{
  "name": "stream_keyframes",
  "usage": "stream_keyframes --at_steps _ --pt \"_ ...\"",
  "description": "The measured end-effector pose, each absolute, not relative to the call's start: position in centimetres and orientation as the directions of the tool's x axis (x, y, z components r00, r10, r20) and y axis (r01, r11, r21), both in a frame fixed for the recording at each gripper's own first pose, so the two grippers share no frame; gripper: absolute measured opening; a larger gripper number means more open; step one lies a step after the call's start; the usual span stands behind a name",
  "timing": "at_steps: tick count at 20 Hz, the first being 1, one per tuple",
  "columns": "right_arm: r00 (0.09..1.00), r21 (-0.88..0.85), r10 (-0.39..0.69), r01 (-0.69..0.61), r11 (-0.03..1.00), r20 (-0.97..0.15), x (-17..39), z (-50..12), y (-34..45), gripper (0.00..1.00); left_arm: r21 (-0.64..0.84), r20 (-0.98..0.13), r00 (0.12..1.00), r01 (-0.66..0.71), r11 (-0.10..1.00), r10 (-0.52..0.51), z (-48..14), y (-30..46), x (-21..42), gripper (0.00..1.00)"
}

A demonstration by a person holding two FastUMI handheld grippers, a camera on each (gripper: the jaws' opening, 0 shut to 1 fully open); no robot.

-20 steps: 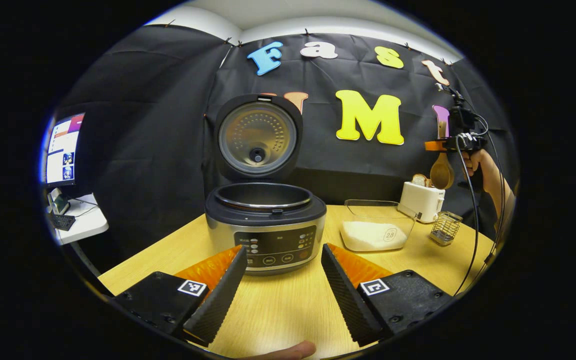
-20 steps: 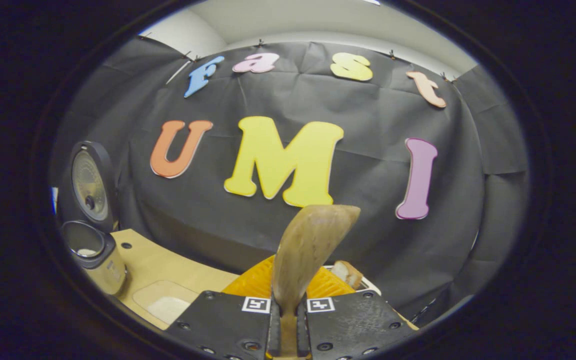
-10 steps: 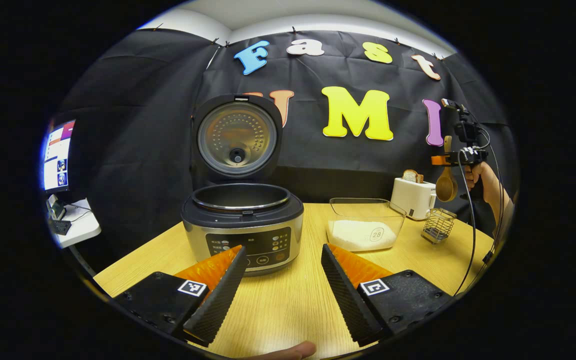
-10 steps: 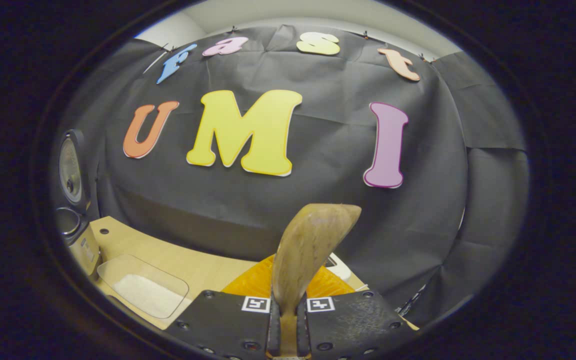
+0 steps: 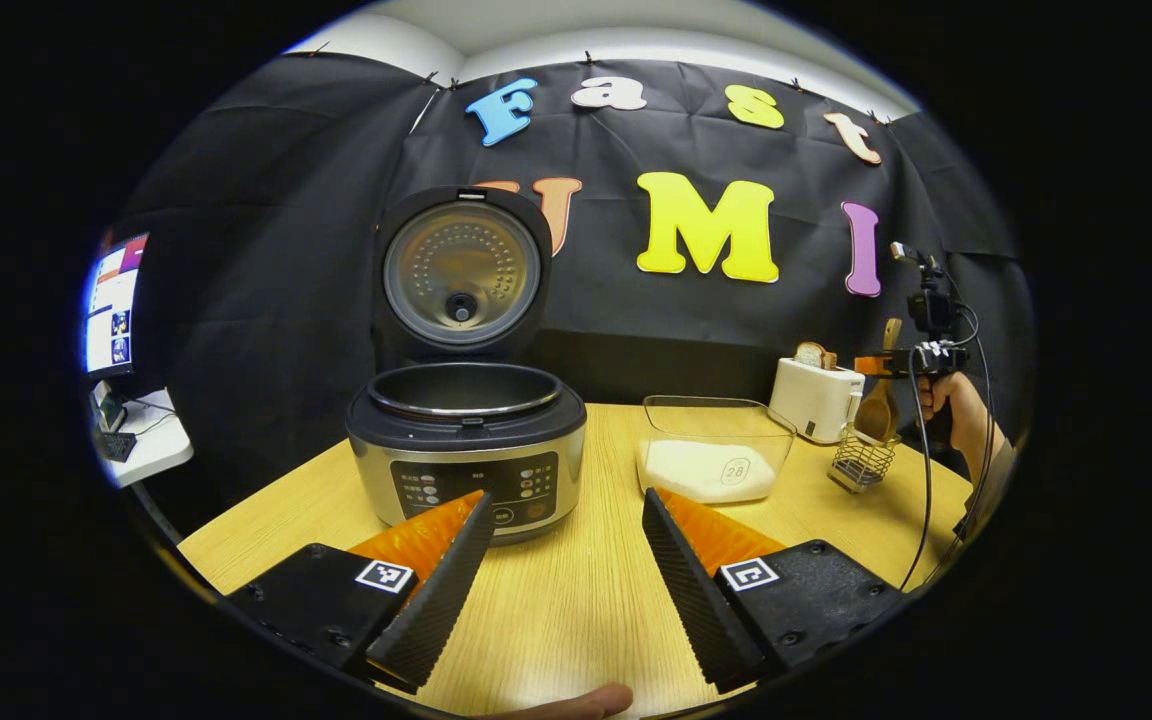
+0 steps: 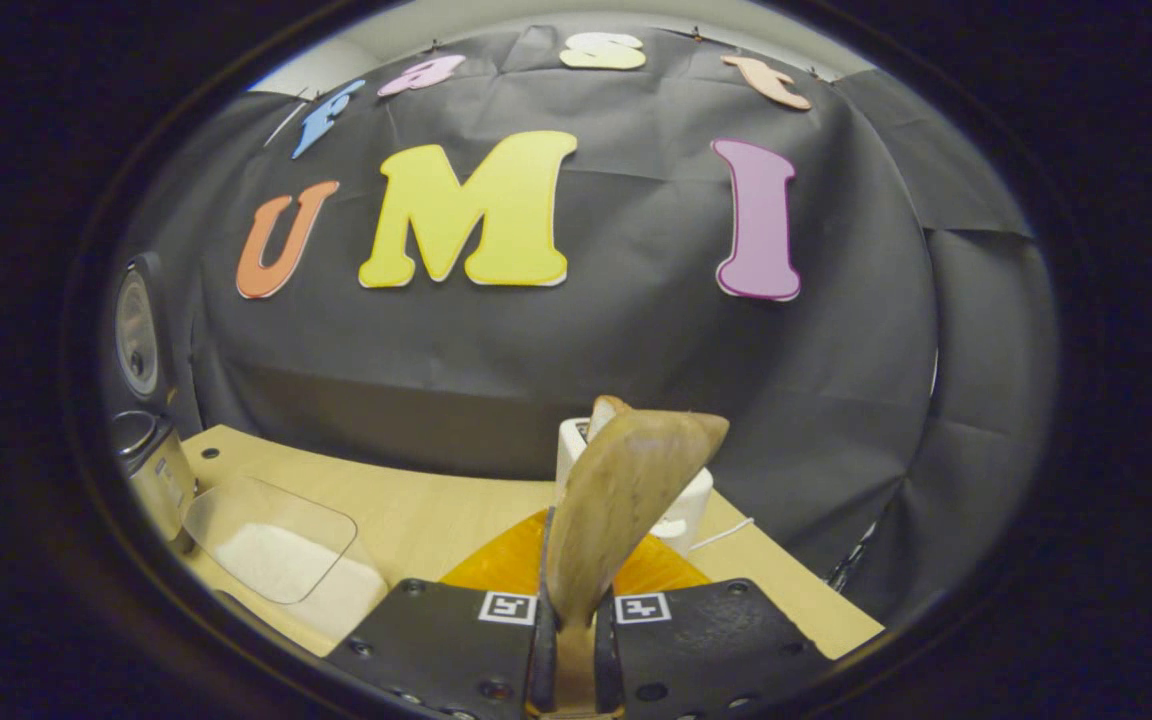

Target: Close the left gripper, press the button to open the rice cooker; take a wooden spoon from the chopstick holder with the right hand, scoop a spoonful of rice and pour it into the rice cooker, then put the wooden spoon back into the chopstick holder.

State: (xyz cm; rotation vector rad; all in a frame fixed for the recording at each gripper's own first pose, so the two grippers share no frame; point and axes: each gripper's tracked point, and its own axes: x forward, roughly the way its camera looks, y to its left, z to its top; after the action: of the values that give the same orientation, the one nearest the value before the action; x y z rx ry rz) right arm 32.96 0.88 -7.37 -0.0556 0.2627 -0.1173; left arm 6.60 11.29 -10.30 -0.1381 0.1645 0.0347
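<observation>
The rice cooker (image 5: 466, 455) stands on the wooden table (image 5: 576, 600) with its lid (image 5: 461, 275) raised and its pot showing. My left gripper (image 5: 567, 500) is open in front of the cooker, holding nothing. At the far right my right gripper (image 5: 901, 365) is shut on the wooden spoon (image 5: 876, 410), bowl end down at the rim of the wire chopstick holder (image 5: 861, 462). In the right gripper view the spoon (image 6: 626, 495) rises from between the fingers of the right gripper (image 6: 568, 640), and the cooker (image 6: 151, 470) is at the left edge.
A clear container of rice (image 5: 711, 450) sits between cooker and holder, also seen as the container (image 6: 276, 545). A white toaster (image 5: 816, 400) with bread stands behind the holder. A monitor (image 5: 116, 300) and small white table (image 5: 146, 450) are far left.
My right gripper has come down with the spoon, from well above the toaster to the chopstick holder's rim. The left gripper has drawn back a little from the cooker, still open.
</observation>
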Motion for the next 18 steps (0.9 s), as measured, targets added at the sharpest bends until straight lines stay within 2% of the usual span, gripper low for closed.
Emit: stream_keyframes --at_steps 2,3,4,6,9,12,13,14,15,16,17,18 --pt "0.959 -0.050 -0.108 0.098 0.994 -0.263 32.9 -7.9 0.6 0.19 -0.132 -0.165 0.986 -0.045 0.990 0.023 -10.3 11.4 6.6 0.96" --pt "0.956 -0.023 -0.090 0.088 0.996 -0.279 32.7 -8.3 0.8 0.32 -0.134 -0.165 0.986 -0.044 0.990 0.021 -10.3 11.3 6.7 0.96" --pt "0.958 -0.011 -0.099 0.100 0.995 -0.269 32.5 -8.2 0.4 0.35 -0.135 -0.167 0.986 -0.042 0.990 0.019 -10.3 11.1 6.8 0.96" --pt "0.960 -0.026 -0.135 0.132 0.991 -0.244 32.2 -7.9 -0.8 0.34 -0.137 -0.170 0.985 -0.037 0.990 0.013 -10.5 11.0 6.8 0.96" --pt "0.959 -0.061 -0.155 0.145 0.988 -0.237 32.0 -7.5 -1.3 0.41 -0.141 -0.172 0.985 -0.033 0.989 0.008 -10.6 10.8 7.2 0.96" --pt "0.947 -0.088 -0.197 0.180 0.980 -0.254 32.2 -7.5 -2.3 0.55 -0.146 -0.168 0.986 -0.038 0.989 0.013 -10.5 11.1 7.3 0.96" --pt "0.943 -0.085 -0.213 0.198 0.977 -0.255 32.2 -7.3 -2.7 0.67 -0.147 -0.166 0.986 -0.040 0.988 0.016 -10.4 11.2 7.3 0.96" --pt "0.943 -0.078 -0.218 0.205 0.976 -0.251 32.1 -7.1 -2.8 0.70 -0.146 -0.165 0.986 -0.044 0.988 0.020 -10.4 11.5 7.3 0.96" --pt "0.944 -0.069 -0.224 0.213 0.975 -0.243 31.9 -6.9 -3.0 0.80 -0.144 -0.162 0.986 -0.050 0.988 0.027 -10.3 11.7 7.4 0.96" --pt "0.945 -0.057 -0.218 0.210 0.976 -0.243 31.9 -6.8 -2.9 0.82 -0.140 -0.159 0.987 -0.058 0.988 0.035 -10.1 12.0 7.5 0.96" --pt "0.946 -0.050 -0.215 0.209 0.977 -0.243 31.8 -6.6 -2.9 0.92 -0.137 -0.156 0.987 -0.066 0.988 0.044 -9.9 12.4 7.5 0.96" --pt "0.946 -0.048 -0.217 0.212 0.976 -0.241 31.6 -6.5 -3.0 0.92 -0.136 -0.151 0.987 -0.072 0.988 0.051 -9.6 12.7 7.7 0.95"
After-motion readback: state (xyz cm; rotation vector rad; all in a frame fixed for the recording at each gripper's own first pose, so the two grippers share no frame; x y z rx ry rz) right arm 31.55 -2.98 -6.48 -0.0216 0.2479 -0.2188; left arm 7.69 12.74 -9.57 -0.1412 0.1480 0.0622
